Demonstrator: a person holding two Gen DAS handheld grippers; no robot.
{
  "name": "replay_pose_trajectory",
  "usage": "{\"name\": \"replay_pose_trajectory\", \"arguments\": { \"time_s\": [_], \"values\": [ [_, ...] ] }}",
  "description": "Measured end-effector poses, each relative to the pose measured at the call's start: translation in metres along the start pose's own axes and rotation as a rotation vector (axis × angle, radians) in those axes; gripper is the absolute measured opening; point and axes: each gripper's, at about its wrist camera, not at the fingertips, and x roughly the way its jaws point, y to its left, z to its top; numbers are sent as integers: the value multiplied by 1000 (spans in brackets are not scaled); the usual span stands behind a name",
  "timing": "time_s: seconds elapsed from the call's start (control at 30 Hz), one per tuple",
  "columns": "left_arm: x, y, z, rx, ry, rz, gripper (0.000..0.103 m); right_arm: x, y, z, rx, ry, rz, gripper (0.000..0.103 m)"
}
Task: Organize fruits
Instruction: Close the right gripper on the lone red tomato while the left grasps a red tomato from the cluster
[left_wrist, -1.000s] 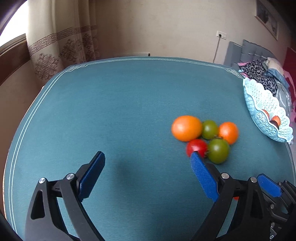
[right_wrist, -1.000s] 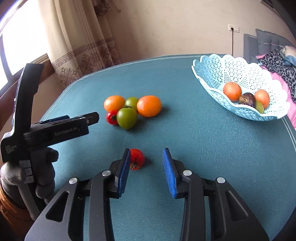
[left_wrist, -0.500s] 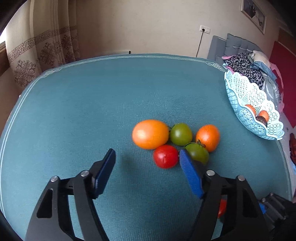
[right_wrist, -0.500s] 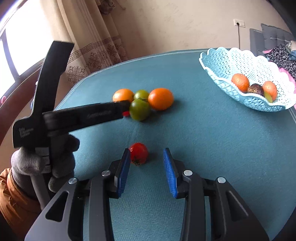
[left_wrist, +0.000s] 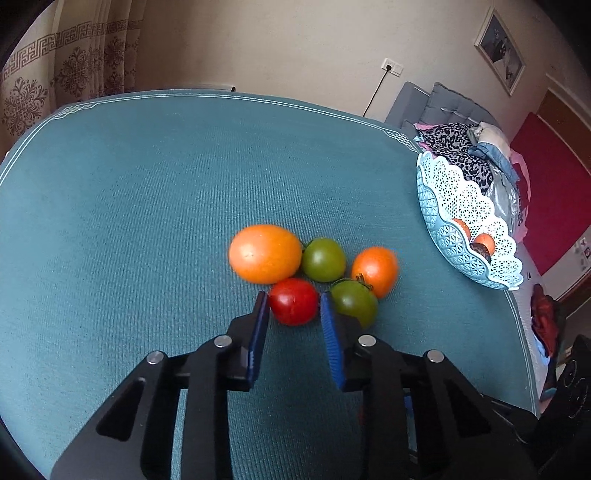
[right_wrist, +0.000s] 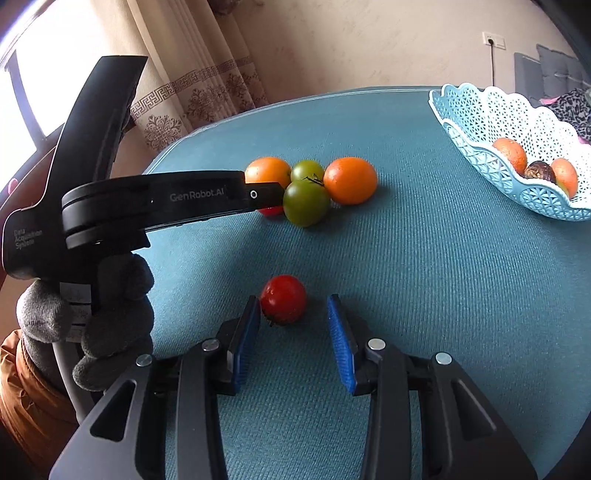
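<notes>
Three fruits are already seen in the basket (right_wrist: 476, 122) at upper right. Five remain clustered mid-frame on the worktop (left_wrist: 147, 221); its red tomato (left_wrist: 293, 301) is bracketed by the left gripper (left_wrist: 291, 306), jaws narrowed, contact unclear. A lone tomato (right_wrist: 283, 298) sits inside the right gripper (right_wrist: 291, 317), jaws apart.

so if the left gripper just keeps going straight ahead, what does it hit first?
The red tomato. It already sits between the tips of the left gripper, whose fingers are close on either side; contact isn't clear. Behind it lie the large orange fruit and a green tomato.
</notes>
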Motion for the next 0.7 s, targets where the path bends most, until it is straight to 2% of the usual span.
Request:
{"name": "replay_pose_trajectory", "arguments": {
  "time_s": [0.2, 0.7],
  "values": [
    [-8, 0, -6, 2, -6, 23, 26, 2, 4, 1, -22, 2, 6, 38],
    [-51, -1, -11, 81, -106, 174, 26, -16, -4, 1, -3, -37, 30, 34]
  ]
}}
